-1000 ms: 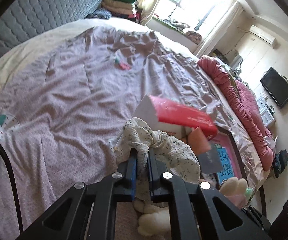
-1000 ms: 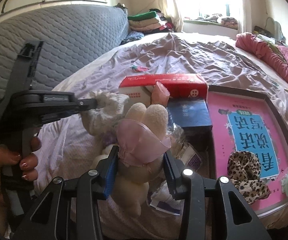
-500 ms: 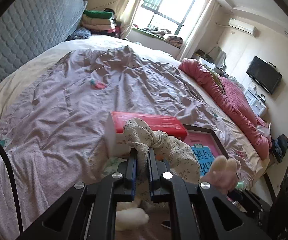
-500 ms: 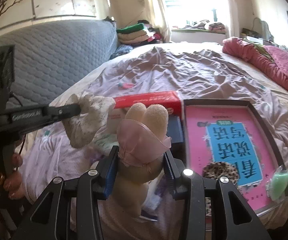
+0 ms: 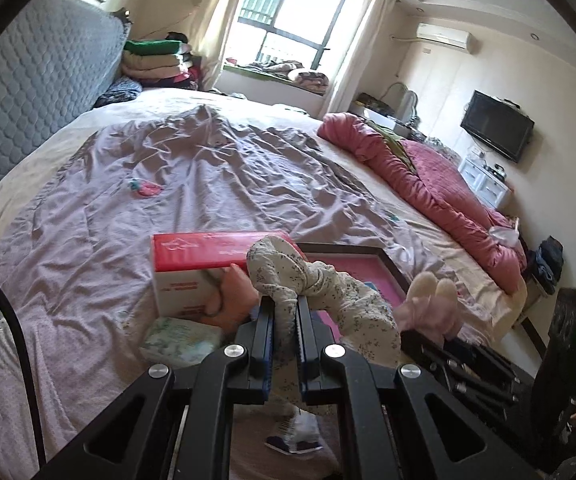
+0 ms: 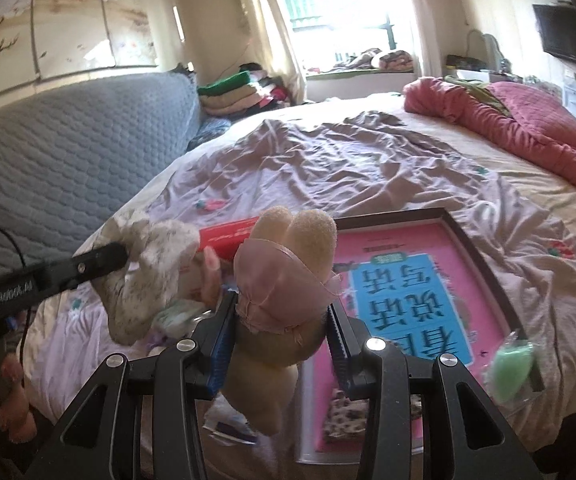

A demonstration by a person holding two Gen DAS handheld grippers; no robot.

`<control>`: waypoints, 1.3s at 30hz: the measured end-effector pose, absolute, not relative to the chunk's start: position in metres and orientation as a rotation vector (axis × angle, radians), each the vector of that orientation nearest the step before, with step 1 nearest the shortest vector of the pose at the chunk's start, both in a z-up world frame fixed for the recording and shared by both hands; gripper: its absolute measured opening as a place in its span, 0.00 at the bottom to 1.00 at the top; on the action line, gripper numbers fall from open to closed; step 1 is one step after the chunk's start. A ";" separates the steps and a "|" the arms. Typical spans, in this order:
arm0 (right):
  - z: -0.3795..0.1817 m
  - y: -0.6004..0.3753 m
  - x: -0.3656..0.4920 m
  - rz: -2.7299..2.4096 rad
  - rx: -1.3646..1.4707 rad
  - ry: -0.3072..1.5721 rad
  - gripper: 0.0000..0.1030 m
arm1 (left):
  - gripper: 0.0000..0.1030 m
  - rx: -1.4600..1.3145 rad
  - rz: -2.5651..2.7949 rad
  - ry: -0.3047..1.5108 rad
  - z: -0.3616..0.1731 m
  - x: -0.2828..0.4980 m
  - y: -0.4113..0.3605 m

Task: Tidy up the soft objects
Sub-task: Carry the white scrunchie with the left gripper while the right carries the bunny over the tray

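- Left gripper point(image 5: 285, 322): jaws narrow, pinching a floral cloth bundle point(image 5: 312, 292) aloft; its long axis droops down to the right.
- Right gripper point(image 6: 280, 334): jaws clamped on a plush rabbit point(image 6: 284, 280), ears pointing up and away, body hanging below.
- Both lifted, neither placed; sorting looks early.
- Beyond: red box point(image 5: 216, 250), framed tray point(image 6: 484, 264) on the bed point(image 5: 216, 176).

Floral cloth point(image 5: 288, 268) dangling, pinched; cream plush bunny point(image 6: 284, 300) upright, clamped.
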State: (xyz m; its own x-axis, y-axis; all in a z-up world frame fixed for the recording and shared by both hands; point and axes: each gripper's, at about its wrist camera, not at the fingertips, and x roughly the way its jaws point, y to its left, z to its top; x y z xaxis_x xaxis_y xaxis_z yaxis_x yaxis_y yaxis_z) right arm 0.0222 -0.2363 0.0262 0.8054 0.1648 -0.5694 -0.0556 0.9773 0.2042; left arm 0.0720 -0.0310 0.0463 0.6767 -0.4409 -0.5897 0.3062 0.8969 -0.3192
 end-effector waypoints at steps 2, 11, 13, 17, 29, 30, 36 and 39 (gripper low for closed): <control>0.028 -0.245 0.020 0.105 0.189 0.616 0.42 | 0.09 -0.189 -0.430 0.716 0.046 0.069 -0.038; 0.034 -0.287 0.010 0.040 0.246 0.587 0.42 | 0.09 -0.137 -0.475 0.729 0.046 0.060 -0.073; 0.034 -0.294 0.009 0.030 0.254 0.582 0.42 | 0.09 -0.124 -0.483 0.734 0.045 0.058 -0.082; 0.035 -0.305 0.007 0.013 0.269 0.578 0.42 | 0.09 -0.099 -0.495 0.739 0.044 0.055 -0.097; 0.019 -0.337 0.008 -0.014 0.313 0.617 0.42 | 0.09 -0.019 -0.508 0.811 0.014 0.056 -0.140; 0.016 -0.339 0.008 -0.015 0.320 0.624 0.42 | 0.09 -0.014 -0.510 0.818 0.011 0.057 -0.143; 0.002 -0.347 0.012 -0.012 0.331 0.668 0.42 | 0.09 0.010 -0.516 0.865 -0.009 0.062 -0.157; -0.006 -0.348 0.015 -0.010 0.328 0.696 0.42 | 0.09 0.016 -0.517 0.883 -0.018 0.066 -0.162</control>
State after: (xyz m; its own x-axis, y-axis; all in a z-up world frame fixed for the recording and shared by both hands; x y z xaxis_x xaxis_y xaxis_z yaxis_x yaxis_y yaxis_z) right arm 0.0153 -0.3479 -0.0055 0.7697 0.1000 -0.6305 0.1175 0.9486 0.2938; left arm 0.0656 -0.1619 -0.0179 0.5207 -0.4247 -0.7406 0.4377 0.8776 -0.1955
